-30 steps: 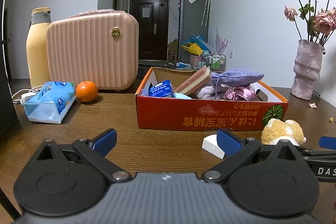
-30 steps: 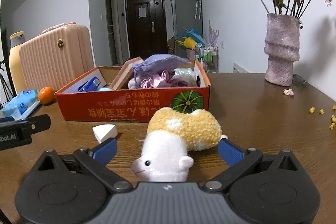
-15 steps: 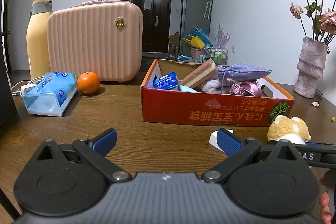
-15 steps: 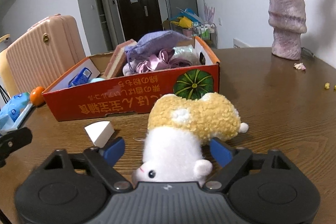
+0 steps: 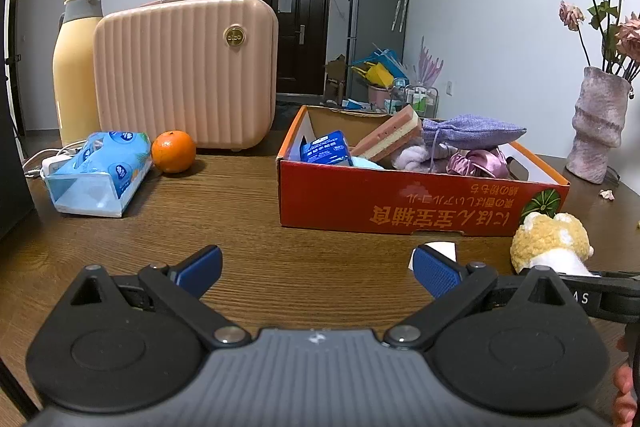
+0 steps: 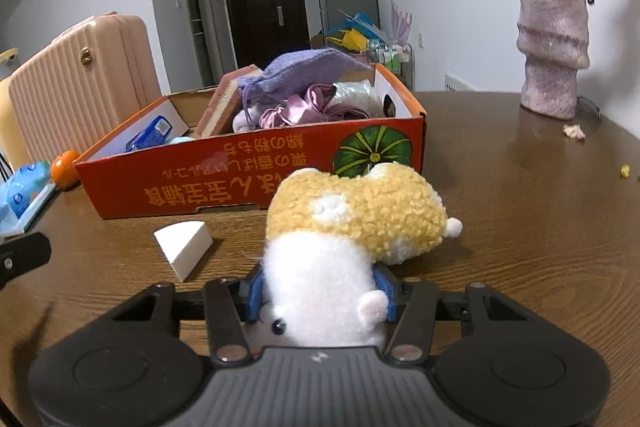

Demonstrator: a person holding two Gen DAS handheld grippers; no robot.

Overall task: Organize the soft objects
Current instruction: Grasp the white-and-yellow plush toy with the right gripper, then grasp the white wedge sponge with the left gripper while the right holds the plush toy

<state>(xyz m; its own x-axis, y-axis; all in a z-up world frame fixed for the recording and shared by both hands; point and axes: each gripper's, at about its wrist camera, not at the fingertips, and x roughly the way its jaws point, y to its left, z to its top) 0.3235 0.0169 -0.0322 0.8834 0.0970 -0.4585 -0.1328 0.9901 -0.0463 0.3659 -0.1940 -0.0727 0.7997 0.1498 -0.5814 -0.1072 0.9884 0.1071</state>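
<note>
Two claws are in your hands: your right claw is closing, its blue pads already against the white head of the plush toy, which lies on the bench just before the red box. Your left claw hangs spread wide with nothing in it.

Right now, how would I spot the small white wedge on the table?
Find the orange cardboard box printed with a green pumpkin. On the wooden table in front of its long side lies the white wedge, left of the yellow and white plush toy. Unlike the fuzzy toy, it is plain, smooth and sharp-edged, like a cheese slice.
</note>
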